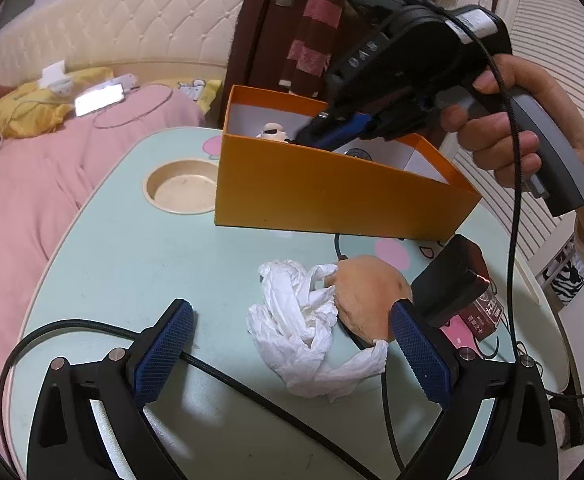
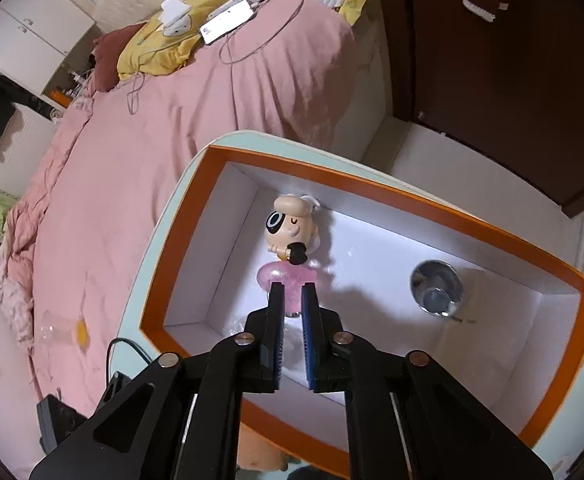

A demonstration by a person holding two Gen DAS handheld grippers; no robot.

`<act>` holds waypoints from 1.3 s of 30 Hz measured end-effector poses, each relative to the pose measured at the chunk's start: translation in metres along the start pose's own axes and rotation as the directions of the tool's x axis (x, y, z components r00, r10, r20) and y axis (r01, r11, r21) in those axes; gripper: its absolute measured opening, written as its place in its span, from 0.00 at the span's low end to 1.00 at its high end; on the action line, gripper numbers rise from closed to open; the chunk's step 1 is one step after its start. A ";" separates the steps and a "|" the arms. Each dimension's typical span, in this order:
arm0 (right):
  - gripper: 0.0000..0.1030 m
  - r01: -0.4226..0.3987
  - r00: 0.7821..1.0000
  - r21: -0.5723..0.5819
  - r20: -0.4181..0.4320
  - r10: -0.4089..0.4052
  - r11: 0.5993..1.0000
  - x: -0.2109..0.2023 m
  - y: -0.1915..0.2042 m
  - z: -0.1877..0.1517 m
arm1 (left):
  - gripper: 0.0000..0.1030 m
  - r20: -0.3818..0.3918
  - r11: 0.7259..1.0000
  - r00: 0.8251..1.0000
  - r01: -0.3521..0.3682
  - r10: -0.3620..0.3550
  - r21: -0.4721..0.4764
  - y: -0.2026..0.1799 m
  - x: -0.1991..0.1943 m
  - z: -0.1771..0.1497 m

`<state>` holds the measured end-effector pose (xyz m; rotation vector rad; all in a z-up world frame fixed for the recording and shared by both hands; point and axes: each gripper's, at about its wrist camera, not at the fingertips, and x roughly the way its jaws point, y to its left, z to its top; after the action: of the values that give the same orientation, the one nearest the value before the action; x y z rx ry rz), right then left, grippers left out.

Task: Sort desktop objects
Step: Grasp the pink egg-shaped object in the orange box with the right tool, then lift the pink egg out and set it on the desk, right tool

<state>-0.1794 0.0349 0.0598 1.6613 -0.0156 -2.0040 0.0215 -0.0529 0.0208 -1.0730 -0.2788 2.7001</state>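
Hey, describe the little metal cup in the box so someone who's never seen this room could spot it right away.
Find the orange box with white insides on the pale green table. Inside, the right claw is closing on a pink piece below a cartoon figurine; the metal cup lies apart from them, toward the other end. It is the only shiny silver thing there, round and open-mouthed.

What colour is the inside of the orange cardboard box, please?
White; the orange cardboard box shows its white lining best in the right wrist view.
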 end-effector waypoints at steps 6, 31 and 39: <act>0.26 0.074 0.997 -0.056 -0.031 -0.076 0.996 0.021 0.019 0.006 | 0.96 0.000 1.000 1.000 0.010 -0.010 -0.009 0.001 -0.001 0.000; 0.22 0.039 0.995 -0.071 0.096 -0.032 0.997 -0.039 0.010 -0.023 | 0.96 -0.001 1.000 1.000 0.012 -0.012 -0.009 -0.001 -0.003 -0.001; 0.22 -0.032 0.969 -0.020 0.244 0.036 0.999 -0.111 -0.013 -0.082 | 0.96 0.001 1.000 1.000 0.016 -0.016 -0.013 0.002 -0.005 0.000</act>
<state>-0.0978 0.1173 0.1365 1.3851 -0.1153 -2.1647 0.0252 -0.0567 0.0236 -1.0685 -0.3038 2.6883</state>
